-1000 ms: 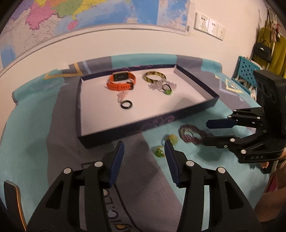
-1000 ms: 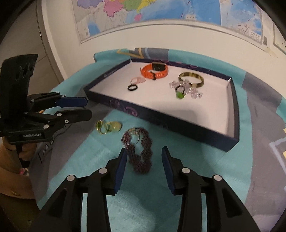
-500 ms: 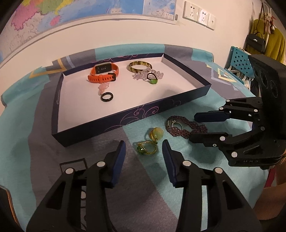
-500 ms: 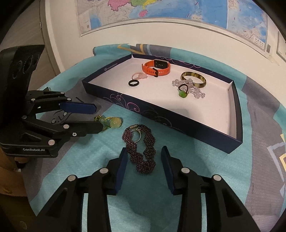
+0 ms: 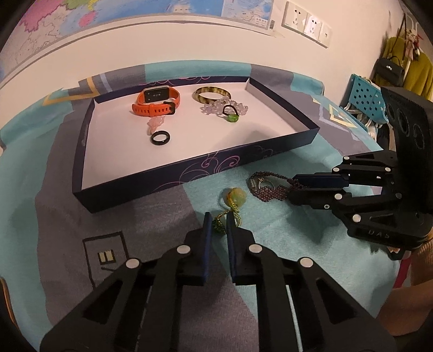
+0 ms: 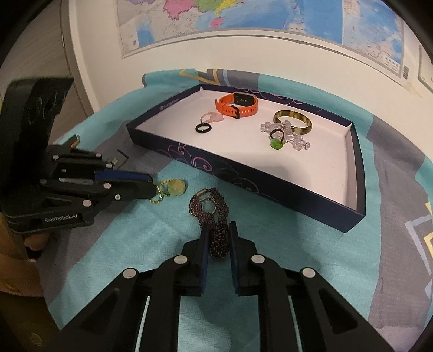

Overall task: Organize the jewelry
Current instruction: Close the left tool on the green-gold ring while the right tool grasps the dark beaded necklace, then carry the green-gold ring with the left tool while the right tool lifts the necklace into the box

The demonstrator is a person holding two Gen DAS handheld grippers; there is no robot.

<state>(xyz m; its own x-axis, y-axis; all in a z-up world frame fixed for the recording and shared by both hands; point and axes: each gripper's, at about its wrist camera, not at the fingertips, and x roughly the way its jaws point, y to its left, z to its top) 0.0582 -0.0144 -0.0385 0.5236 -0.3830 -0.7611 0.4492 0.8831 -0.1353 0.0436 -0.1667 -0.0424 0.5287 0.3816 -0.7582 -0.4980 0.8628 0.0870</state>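
Left gripper [image 5: 218, 222]: fingers having just been closing, now clamping the gold chain [image 5: 226, 216] of the green pendant [image 5: 236, 197], bead lying just beyond the fingertips on the teal cloth [image 5: 270, 230]. Right gripper [image 6: 218, 235]: fingers having just been closing too, now pinching the near end of the dark beaded bracelet [image 6: 212, 214], clasp end stretching away past the fingertips. Both pieces lying on the cloth, close together, just short of the dark blue tray [image 6: 243, 186] sitting farther beyond the fingers. Resting inside the tray: orange watch [image 5: 155, 101], black ring [image 5: 160, 138], pale pink piece [image 5: 154, 125] touching the ring, yellow-brown bangle [image 5: 211, 93], clear bead string [image 5: 216, 107] and green stone ring [image 5: 231, 115] overlapping beside the bangle. Hanging on the wall beyond the tray: a map [image 6: 243, 16].
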